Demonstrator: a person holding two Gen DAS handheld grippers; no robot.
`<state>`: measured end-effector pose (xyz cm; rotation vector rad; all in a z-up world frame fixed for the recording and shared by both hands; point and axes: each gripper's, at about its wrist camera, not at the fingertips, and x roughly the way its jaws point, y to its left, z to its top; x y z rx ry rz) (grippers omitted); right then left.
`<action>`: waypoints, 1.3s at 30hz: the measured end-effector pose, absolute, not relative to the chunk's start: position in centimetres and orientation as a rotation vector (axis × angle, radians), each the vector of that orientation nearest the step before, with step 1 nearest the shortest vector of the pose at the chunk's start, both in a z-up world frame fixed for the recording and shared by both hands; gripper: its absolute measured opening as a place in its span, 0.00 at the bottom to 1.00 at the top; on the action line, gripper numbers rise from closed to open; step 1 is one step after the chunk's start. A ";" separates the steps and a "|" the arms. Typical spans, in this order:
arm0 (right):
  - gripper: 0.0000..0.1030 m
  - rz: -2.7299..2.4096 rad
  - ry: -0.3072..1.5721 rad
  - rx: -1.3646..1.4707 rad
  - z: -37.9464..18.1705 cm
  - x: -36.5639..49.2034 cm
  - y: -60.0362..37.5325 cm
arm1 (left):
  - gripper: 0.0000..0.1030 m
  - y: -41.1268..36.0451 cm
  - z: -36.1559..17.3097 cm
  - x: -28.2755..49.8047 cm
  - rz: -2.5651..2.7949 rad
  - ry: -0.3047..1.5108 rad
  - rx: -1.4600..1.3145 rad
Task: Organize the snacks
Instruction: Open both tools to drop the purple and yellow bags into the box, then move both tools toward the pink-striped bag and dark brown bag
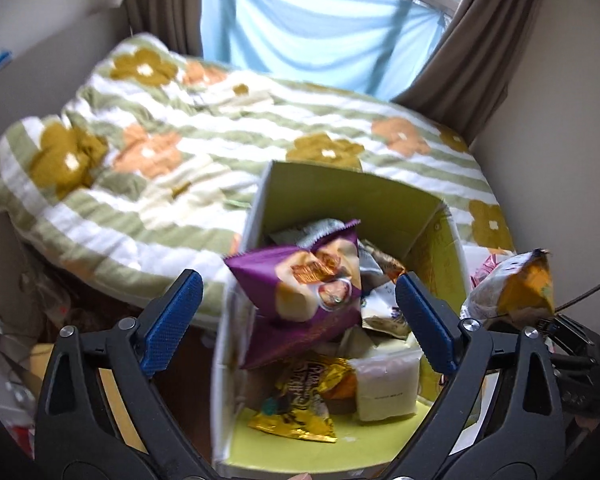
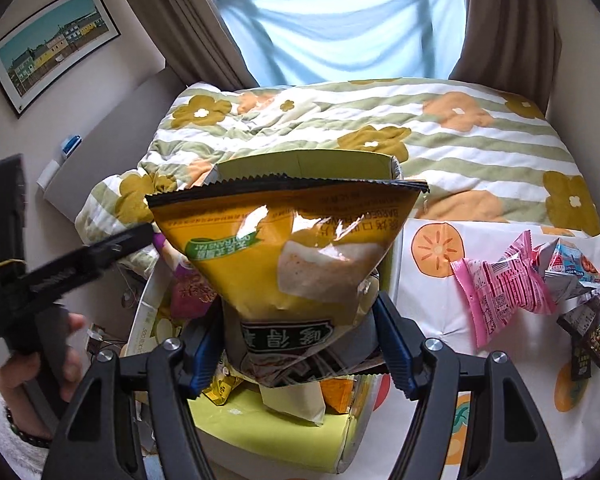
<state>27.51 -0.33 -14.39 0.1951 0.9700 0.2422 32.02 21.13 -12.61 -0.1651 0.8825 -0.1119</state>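
My left gripper (image 1: 298, 280) stands open over a cardboard box (image 1: 340, 196) with a yellow-green inside. A purple snack bag (image 1: 312, 300) hangs loose between its blue pads (image 1: 172, 320), touching neither, above a gold packet (image 1: 296, 404) and a white packet (image 1: 384, 388) lying in the box. My right gripper (image 2: 300, 320) is shut on the lower part of a yellow chip bag (image 2: 292, 248), held upside down over the same box (image 2: 300, 164). That yellow bag (image 1: 516, 292) shows at the right edge of the left wrist view. The purple bag (image 2: 188, 292) peeks out behind it.
A pink packet (image 2: 500, 292), a grey-blue one (image 2: 572, 268) and a dark one (image 2: 588, 332) lie on a persimmon-print cloth (image 2: 432, 328) right of the box. A flowered striped quilt (image 1: 160, 168) covers the bed behind. A person's hand (image 2: 32, 364) grips the left tool.
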 end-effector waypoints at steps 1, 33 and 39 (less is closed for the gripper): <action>0.63 0.246 0.970 0.200 -14.4 27.4 -0.4 | 0.94 21.2 -12.2 31.7 -0.111 0.875 -0.157; 0.99 0.243 0.936 0.139 -15.9 22.6 4.7 | 0.95 20.5 -11.7 29.9 -0.302 0.846 -0.172; 0.99 0.175 0.900 0.156 -15.0 21.2 1.8 | 0.95 16.5 -10.9 30.6 -0.382 0.851 -0.141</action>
